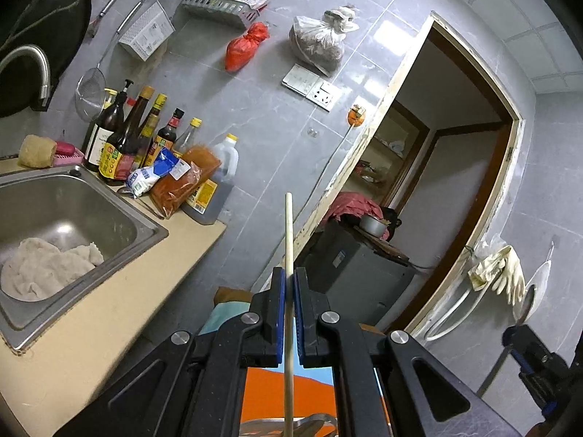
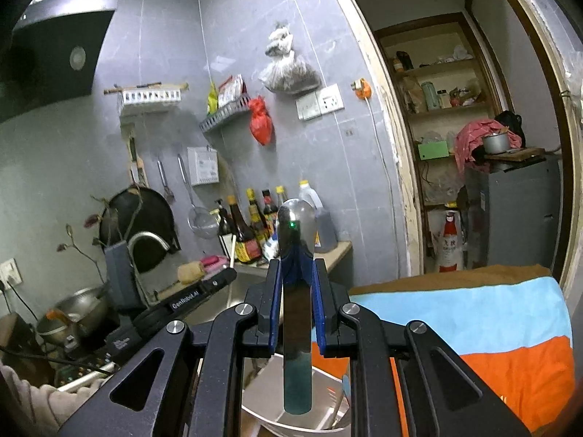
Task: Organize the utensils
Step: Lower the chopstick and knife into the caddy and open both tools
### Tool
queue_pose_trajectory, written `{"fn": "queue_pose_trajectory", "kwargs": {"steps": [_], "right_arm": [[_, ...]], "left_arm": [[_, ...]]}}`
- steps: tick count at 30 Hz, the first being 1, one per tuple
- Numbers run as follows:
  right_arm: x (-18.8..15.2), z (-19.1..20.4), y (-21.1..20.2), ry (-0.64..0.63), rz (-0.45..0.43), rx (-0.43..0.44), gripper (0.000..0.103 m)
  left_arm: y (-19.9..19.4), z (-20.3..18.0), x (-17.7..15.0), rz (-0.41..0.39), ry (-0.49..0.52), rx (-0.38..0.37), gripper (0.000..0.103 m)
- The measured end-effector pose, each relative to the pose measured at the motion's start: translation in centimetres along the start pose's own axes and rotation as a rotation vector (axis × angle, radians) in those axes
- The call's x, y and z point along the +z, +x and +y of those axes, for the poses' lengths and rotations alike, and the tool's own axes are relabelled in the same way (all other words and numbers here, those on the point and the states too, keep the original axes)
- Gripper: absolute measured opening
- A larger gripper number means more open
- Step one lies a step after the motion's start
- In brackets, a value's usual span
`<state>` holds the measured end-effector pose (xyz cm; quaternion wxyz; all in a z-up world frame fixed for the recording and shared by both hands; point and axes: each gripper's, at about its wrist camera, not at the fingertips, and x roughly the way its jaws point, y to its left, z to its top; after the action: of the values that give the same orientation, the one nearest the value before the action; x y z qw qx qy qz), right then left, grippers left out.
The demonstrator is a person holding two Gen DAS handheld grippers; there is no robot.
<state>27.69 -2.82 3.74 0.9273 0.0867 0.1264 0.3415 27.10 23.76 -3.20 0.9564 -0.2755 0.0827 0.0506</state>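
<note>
With your left gripper (image 1: 288, 284) pinching the thin pale wooden chopstick (image 1: 288, 240) pointing to twelve o'clock and your right gripper (image 2: 297, 273) clamped on the shiny steel spoon (image 2: 296, 233), bowl at twelve o'clock, keep both grips firm and upright while carrying them.

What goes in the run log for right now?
left gripper: shut on chopstick | right gripper: shut on spoon

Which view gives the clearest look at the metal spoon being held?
The right wrist view: the spoon stands centred between the right tongs, bowl up, handle running down. The left wrist view shows it only small at the right edge, partly hidden.
</note>
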Motion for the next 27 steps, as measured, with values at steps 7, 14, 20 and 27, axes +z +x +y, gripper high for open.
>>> {"fn": "queue_pose_trajectory", "kwargs": {"steps": [7, 14, 20, 27], "right_arm": [[-1.8, -0.4, 1.7, 0.008, 0.045, -0.021, 0.014], [-3.3, -0.6, 2.5, 0.033, 0.069, -0.028, 0.014], [-3.9, -0.4, 3.0, 0.028, 0.093, -0.033, 0.015], [-4.1, -0.4, 2.8, 0.021, 0.120, -0.032, 0.015]], "left_arm": [[0.0, 0.3, -1.1, 0.008, 0.045, -0.003, 0.005], [-0.4, 0.2, -1.3, 0.007, 0.085, -0.009, 0.005], [-1.0, 0.5, -1.5, 0.039, 0.089, -0.010, 0.005], [-1.5, 0.6, -1.9, 0.100, 0.077, -0.036, 0.005]]}}
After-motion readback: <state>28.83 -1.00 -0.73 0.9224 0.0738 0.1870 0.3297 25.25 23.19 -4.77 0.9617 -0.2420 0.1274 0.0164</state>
